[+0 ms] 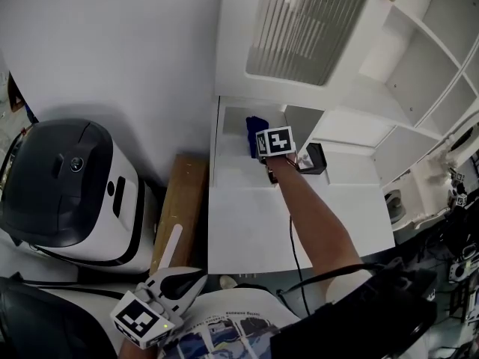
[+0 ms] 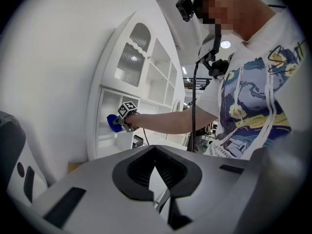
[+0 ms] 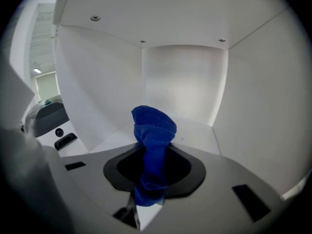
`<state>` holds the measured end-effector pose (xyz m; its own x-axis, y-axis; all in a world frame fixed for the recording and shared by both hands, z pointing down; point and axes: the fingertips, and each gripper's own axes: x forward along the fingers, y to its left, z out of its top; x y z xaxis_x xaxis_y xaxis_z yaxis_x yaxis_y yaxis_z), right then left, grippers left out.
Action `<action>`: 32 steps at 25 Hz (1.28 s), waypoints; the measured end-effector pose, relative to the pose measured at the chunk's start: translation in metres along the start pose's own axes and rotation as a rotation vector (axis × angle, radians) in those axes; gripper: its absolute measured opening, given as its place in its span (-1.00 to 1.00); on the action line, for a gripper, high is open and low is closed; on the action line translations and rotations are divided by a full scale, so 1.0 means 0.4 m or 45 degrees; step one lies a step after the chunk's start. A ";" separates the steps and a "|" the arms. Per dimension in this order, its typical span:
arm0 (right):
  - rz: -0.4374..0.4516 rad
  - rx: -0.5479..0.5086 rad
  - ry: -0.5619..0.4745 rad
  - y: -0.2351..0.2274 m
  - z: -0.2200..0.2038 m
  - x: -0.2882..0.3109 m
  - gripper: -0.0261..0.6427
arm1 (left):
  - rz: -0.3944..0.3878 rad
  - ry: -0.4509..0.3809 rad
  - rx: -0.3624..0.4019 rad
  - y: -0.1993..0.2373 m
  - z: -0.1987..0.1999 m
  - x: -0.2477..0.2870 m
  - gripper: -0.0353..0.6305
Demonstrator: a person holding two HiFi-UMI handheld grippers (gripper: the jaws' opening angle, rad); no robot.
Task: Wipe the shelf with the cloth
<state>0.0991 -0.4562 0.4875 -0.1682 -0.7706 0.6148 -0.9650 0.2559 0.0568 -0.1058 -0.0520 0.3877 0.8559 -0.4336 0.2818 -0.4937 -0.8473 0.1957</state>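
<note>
The right claw (image 3: 150, 182) is seen clenched on one blue cloth (image 3: 154, 128), which is pinched between the jaws and bunched into a rounded wad just ahead of their tips. The wad is held inside one white shelf (image 3: 195, 130) compartment, just above its floor; whether it touches the floor cannot be told. The compartment's back wall and two side walls are shown beyond and beside the claw.

Two claws are counted in all. The left claw (image 2: 156, 177) is held low and well behind the right one, near the person's chest, its jaws brought together with nothing between them.

One small black object (image 1: 313, 158) is seen just right of the right claw in the head view only. One black-and-white appliance (image 1: 67, 193) is stood well to the left of that claw, with one wooden board (image 1: 179, 208) between it and the cabinet (image 1: 299, 28).

The grip on the cloth is shown plainly only in the right gripper view. The person's outstretched bare arm and printed shirt are shown only in the left gripper view and the head view.
</note>
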 end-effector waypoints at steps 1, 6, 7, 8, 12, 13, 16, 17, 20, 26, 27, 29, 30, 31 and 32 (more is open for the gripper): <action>0.033 -0.004 -0.007 0.030 0.007 -0.002 -0.60 | 0.007 0.001 -0.001 0.002 0.000 -0.002 -0.86; 0.183 -0.005 -0.014 0.166 0.035 0.006 -0.60 | -0.003 -0.010 -0.012 -0.002 -0.010 -0.007 -0.86; 0.198 -0.007 -0.009 0.183 0.035 0.013 -0.60 | 0.000 -0.009 -0.010 -0.001 -0.012 -0.007 -0.86; 0.211 -0.012 0.000 0.199 0.033 0.018 -0.60 | -0.002 -0.012 -0.016 -0.003 -0.010 -0.007 -0.86; 0.192 -0.032 0.032 0.203 0.008 0.039 -0.60 | -0.008 -0.012 -0.014 -0.004 -0.011 -0.008 -0.86; 0.181 -0.036 0.038 0.192 0.003 0.037 -0.60 | -0.002 -0.008 -0.004 0.001 -0.010 -0.008 -0.86; 0.144 -0.040 0.048 0.145 -0.013 0.020 -0.60 | -0.007 -0.013 0.007 0.003 -0.009 -0.007 -0.86; 0.121 -0.039 0.051 0.123 -0.020 0.016 -0.60 | -0.019 -0.013 0.006 0.000 -0.014 -0.006 -0.86; 0.045 -0.037 0.061 0.050 -0.043 -0.007 -0.60 | -0.046 -0.015 0.007 -0.006 -0.018 -0.001 -0.86; -0.097 0.020 0.060 -0.091 -0.088 -0.053 -0.60 | -0.077 -0.006 0.013 -0.017 -0.018 0.006 -0.86; -0.120 0.010 0.059 -0.102 -0.093 -0.059 -0.60 | -0.080 -0.005 0.014 -0.017 -0.024 0.005 -0.86; -0.168 -0.003 0.041 -0.116 -0.099 -0.060 -0.60 | -0.084 -0.006 0.006 -0.020 -0.028 0.003 -0.86; -0.185 0.003 0.029 -0.120 -0.100 -0.060 -0.60 | -0.084 -0.010 0.000 -0.022 -0.025 0.002 -0.86; -0.194 0.014 0.016 -0.119 -0.100 -0.061 -0.60 | -0.083 -0.012 -0.001 -0.022 -0.022 0.001 -0.86; -0.196 0.022 0.002 -0.113 -0.096 -0.064 -0.60 | -0.081 -0.012 0.001 -0.022 -0.022 -0.001 -0.86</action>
<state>0.1549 -0.4256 0.4995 -0.0177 -0.7989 0.6012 -0.9827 0.1246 0.1367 -0.1031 -0.0416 0.3940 0.8871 -0.3816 0.2596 -0.4379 -0.8736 0.2122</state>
